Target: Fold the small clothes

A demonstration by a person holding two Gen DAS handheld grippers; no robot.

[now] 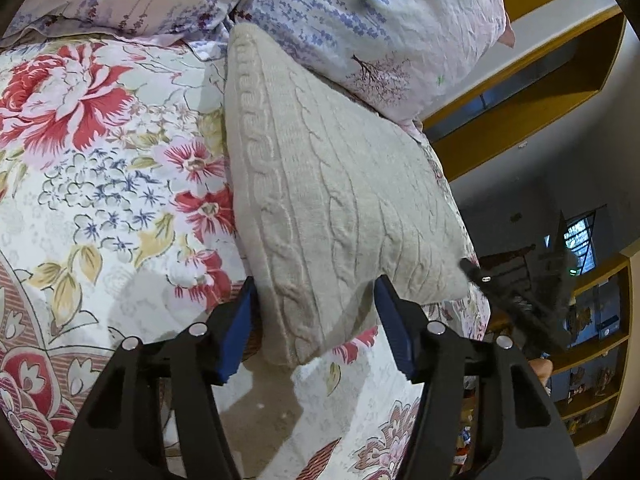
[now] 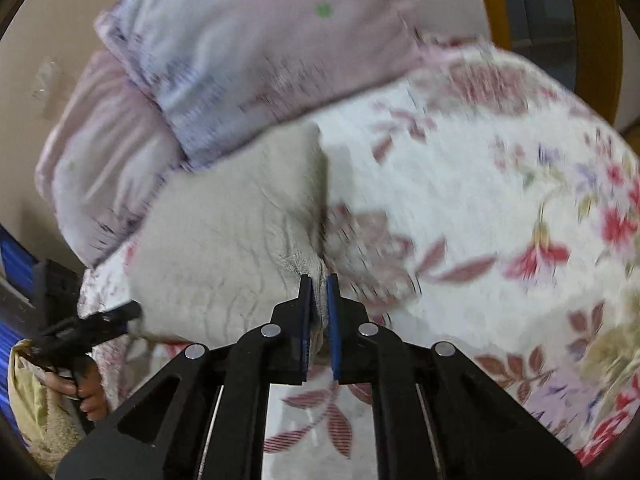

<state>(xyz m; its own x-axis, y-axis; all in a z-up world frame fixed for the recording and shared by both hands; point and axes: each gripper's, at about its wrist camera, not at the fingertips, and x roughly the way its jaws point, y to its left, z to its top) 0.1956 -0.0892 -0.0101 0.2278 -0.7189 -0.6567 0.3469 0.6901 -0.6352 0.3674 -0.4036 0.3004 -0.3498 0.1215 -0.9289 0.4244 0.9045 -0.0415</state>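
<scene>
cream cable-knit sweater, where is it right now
The cream cable-knit sweater lies folded on the floral bedspread, its far end against the lavender pillow. The open left tongs straddle its near corner; the right tongs pinch its edge.

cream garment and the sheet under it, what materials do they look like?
Cream garment: looks like a soft knit, wool or acrylic, matte; raised cable braids and ribs show. The right gripper pinches its edge, which bunches easily. Floral sheet: thin woven fabric, probably cotton or a blend, flat printed flowers, fine creases. Exact fibre cannot be told.
</scene>
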